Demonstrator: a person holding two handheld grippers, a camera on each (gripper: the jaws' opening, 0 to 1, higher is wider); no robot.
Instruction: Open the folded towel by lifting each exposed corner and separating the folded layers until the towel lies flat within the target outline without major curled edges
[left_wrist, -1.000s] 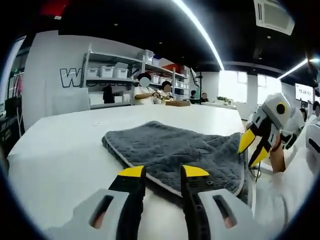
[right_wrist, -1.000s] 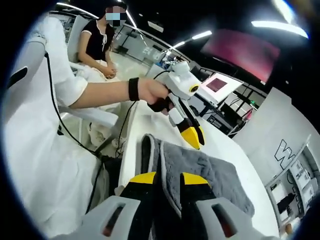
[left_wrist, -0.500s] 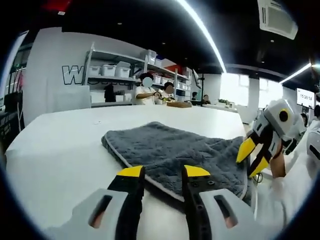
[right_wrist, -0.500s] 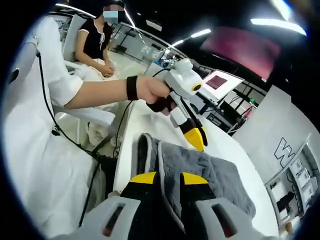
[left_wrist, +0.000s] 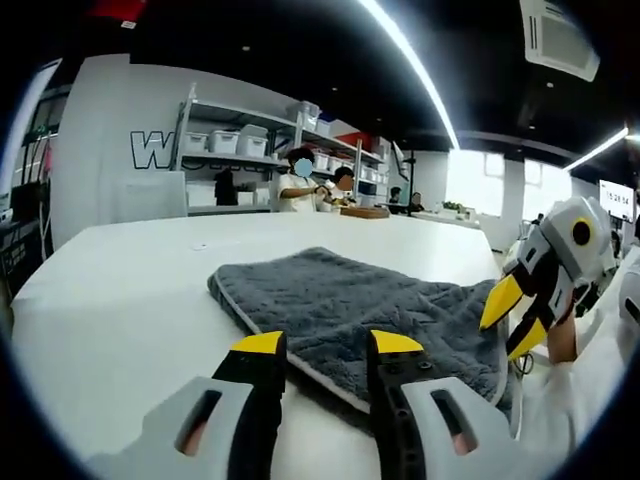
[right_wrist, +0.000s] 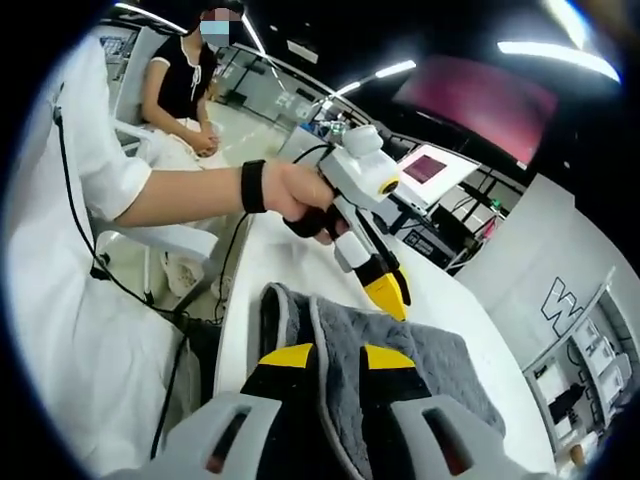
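While still folded on the white table (left_wrist: 120, 290), grey towel (left_wrist: 350, 300) not opened yet.
Left tongs (left_wrist: 322, 345) open, hovering just over the near edge, a bit lower than before; right tongs (right_wrist: 326, 357) open over the hanging fold, grasping nothing. Corners still need lifting.

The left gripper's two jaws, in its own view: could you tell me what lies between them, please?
In the left gripper view, the near edge of the grey towel with its pale trim shows in the gap of the left gripper, with white table below it.
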